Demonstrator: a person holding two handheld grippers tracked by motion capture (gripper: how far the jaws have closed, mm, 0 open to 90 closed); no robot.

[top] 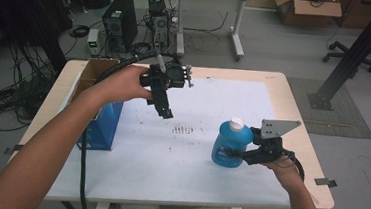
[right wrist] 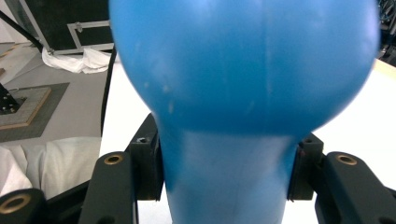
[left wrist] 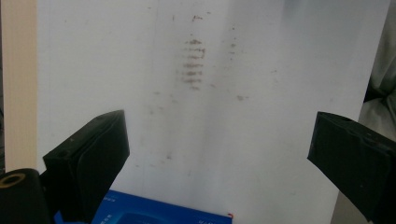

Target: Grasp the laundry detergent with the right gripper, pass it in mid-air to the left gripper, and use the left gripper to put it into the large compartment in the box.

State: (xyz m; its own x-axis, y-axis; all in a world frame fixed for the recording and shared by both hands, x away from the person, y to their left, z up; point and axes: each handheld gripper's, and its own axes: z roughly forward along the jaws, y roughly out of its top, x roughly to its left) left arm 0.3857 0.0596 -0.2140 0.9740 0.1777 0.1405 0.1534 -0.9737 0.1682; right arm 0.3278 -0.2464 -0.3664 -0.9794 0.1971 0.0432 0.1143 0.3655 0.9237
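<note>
Blue bottle (top: 231, 148), smooth rounded plastic, clenched in right gripper (top: 250, 152) fingers, left gripper (top: 165, 110) fingers released.

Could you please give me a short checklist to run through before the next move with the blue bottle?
1. Right claw clamped on the blue plastic bottle with the white cap: ok, both jaws press its narrow waist in the right claw view.
2. White cap on the bottle: ok.
3. Bottle upright: ok in the high view.
4. Left claw free: ok, its jaws stand wide apart with nothing between them.
5. Open cardboard box with the blue side at the table's left edge ready to take the bottle: cannot tell, its inside is mostly hidden by the left forearm.
6. White table sheet between bottle and box free of obstacles: ok, only dark smudges.
</note>
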